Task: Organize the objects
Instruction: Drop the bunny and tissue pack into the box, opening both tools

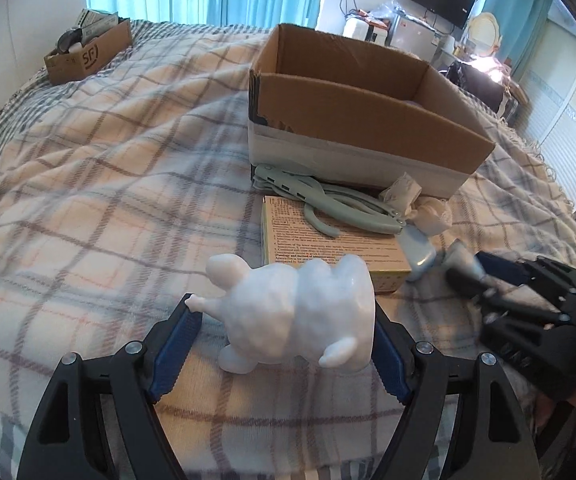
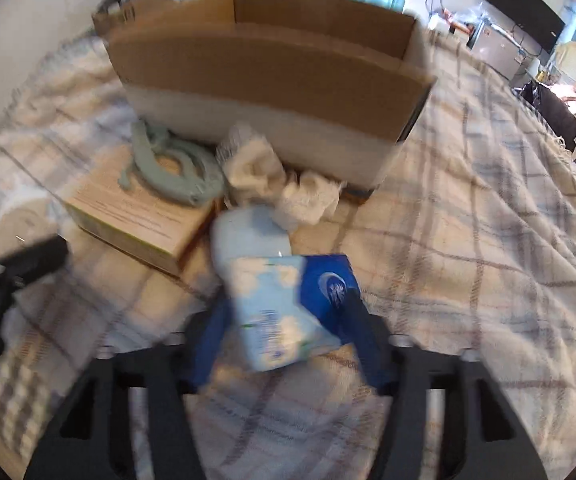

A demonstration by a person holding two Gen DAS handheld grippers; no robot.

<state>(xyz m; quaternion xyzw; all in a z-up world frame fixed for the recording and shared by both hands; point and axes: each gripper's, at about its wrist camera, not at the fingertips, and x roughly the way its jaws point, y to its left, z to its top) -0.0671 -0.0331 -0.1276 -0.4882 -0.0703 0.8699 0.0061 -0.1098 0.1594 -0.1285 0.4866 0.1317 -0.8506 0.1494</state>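
A plaid blanket (image 1: 88, 208) covers the bed. The left gripper (image 1: 284, 312) has its fingers (image 1: 176, 340) spread around a glossy white figurine (image 1: 299, 312). The right gripper (image 2: 284, 312) pinches a soft blue packet (image 2: 276, 300). Beyond both: a booklet (image 1: 327, 244), green hangers (image 1: 327, 200), then an open cardboard box (image 1: 359, 112).

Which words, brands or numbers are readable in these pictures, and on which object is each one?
"SF": printed on the small cardboard box at the far corner of the bed.
Flat printed box under the green hangers: dense text, too small to read.
Blue-and-white packet in the right claw: print too blurred to read.
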